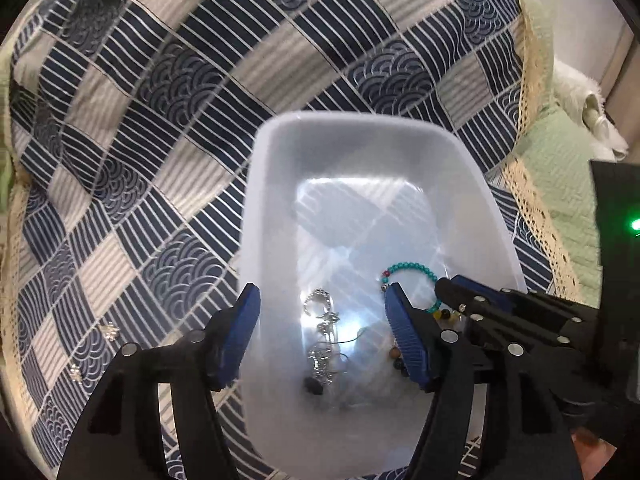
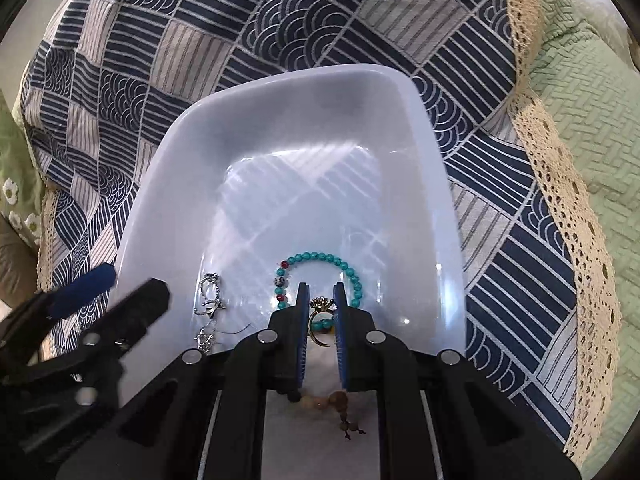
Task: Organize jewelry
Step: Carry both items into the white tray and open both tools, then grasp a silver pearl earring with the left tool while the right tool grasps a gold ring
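A white plastic bin (image 1: 360,152) (image 2: 304,96) sits on a blue patchwork cloth. In it lie a turquoise bead bracelet (image 1: 408,268) (image 2: 320,258), silver chain jewelry (image 1: 320,320) (image 2: 210,296) and a brown bead bracelet (image 2: 320,402). My right gripper (image 2: 322,300) is shut on a gold ring (image 2: 320,320) with a small crown top, held just above the bin floor by the turquoise bracelet. My left gripper (image 1: 320,312) is open, its fingers straddling the bin's left wall above the silver chain. The right gripper's fingers (image 1: 456,292) also show in the left wrist view.
Two small silver pieces (image 1: 110,330) (image 1: 75,372) lie on the patchwork cloth (image 1: 160,120) left of the bin. The cloth has a cream lace edge (image 2: 560,200) over a green quilt (image 2: 592,80). A white furry object (image 1: 588,100) sits at the far right.
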A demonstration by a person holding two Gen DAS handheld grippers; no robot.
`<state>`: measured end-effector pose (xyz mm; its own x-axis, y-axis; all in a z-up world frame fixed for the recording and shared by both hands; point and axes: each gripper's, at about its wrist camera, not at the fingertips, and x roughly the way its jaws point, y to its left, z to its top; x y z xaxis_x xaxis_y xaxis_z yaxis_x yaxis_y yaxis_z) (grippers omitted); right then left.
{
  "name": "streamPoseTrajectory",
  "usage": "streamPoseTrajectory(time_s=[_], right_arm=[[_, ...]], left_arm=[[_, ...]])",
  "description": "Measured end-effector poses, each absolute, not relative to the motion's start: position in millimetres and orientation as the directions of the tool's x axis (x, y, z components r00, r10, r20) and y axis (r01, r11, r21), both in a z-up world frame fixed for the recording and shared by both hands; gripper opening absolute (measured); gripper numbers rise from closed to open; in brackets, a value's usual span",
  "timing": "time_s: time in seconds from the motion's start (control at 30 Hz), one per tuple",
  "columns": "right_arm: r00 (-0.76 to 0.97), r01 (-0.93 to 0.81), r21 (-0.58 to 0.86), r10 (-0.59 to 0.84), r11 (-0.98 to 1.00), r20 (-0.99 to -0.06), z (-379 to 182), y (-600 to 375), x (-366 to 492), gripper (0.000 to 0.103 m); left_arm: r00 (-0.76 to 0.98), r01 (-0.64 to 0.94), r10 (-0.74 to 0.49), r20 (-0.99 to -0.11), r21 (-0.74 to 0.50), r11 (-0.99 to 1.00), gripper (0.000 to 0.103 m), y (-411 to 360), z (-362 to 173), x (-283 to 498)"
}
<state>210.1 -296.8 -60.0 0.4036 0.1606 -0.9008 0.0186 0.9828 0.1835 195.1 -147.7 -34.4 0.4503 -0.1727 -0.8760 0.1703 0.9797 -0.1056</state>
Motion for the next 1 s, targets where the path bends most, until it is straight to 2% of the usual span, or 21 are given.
streamPoseTrajectory(time_s=[0.13,0.17,0.27,0.33,0.37,0.4,0.57,0.67,0.87,1.0], right_arm=[[0.410,0.023,0.161,0.138,0.987,-0.902,-60.8,-294.0,209.7,0.014],[0.409,0.025,0.161,0.137,0.987,-0.902,-60.8,-294.1,209.6,0.018],[0.436,0.039,0.150,0.118,0.988,-0.892,-53.9,-296.3,206.1,0.041],[0.460,0.041,0.153,0.117,0.987,-0.880,-44.9,-296.6,201.8,0.044],[0.470,0.040,0.156,0.119,0.987,-0.875,-40.2,-296.9,199.4,0.047],[0.490,0.042,0.164,0.123,0.986,-0.863,-31.9,-296.7,194.8,0.054],[0.563,0.019,0.197,0.152,0.980,-0.813,6.1,-286.3,165.5,0.082],[0.585,-0.018,0.200,0.173,0.980,-0.792,22.8,-275.2,149.5,0.088],[0.594,-0.113,0.189,0.219,0.975,-0.774,38.0,-232.8,118.7,0.091],[0.566,-0.192,0.164,0.246,0.968,-0.787,29.2,-189.5,106.3,0.091]], left_arm=[[0.484,0.152,-0.124,-0.866,-0.057,0.987,0.061,-145.6,-26.6,188.9],[0.485,0.154,-0.124,-0.866,-0.055,0.987,0.061,-145.3,-24.9,187.3],[0.487,0.147,-0.127,-0.864,-0.063,0.987,0.061,-141.9,-19.9,184.9],[0.492,0.143,-0.137,-0.860,-0.075,0.987,0.063,-136.6,-11.5,181.2],[0.494,0.144,-0.137,-0.858,-0.075,0.987,0.067,-135.1,-8.4,179.8],[0.497,0.149,-0.146,-0.855,-0.082,0.985,0.073,-130.1,-1.7,176.2],[0.493,0.147,-0.170,-0.853,-0.111,0.983,0.078,-103.8,26.8,167.6],[0.516,0.128,-0.162,-0.841,-0.111,0.985,0.084,-81.1,41.9,160.7],[0.511,0.075,-0.092,-0.855,-0.062,0.995,0.085,-18.8,46.7,147.8],[0.495,0.004,-0.016,-0.869,-0.016,1.000,0.085,31.5,30.4,138.4]])
